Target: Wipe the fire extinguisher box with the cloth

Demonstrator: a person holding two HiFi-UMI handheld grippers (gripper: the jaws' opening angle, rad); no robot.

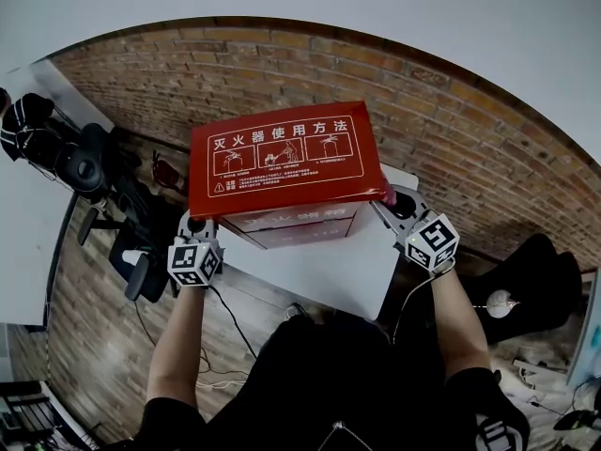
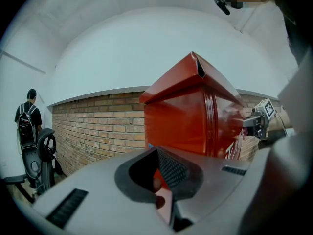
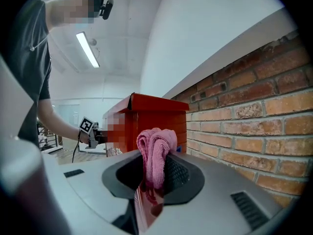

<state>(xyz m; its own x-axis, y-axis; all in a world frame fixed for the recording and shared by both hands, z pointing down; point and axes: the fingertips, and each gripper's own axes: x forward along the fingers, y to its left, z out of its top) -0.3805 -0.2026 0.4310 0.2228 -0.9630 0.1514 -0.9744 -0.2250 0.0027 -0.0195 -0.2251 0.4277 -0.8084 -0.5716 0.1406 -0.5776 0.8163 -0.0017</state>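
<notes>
Right gripper [image 1: 399, 207] is clamped on a folded pink cloth [image 3: 156, 150], which bulges up out of its jaws, and it sits at the right corner of the raised lid [image 1: 282, 158] of the red fire extinguisher box [image 1: 296, 225]. The box stands on a white worktop [image 1: 324, 272] close to a brick wall [image 1: 441, 111]. At the box's left front corner, the left gripper [image 2: 159, 177] has its jaws apart with nothing between them. The box looks like stiff, glossy sheet metal, probably slick, and the lid would likely swing under a push. The soft cloth should drag flat across the panels, and bracing the box's left wall looks wise.
</notes>
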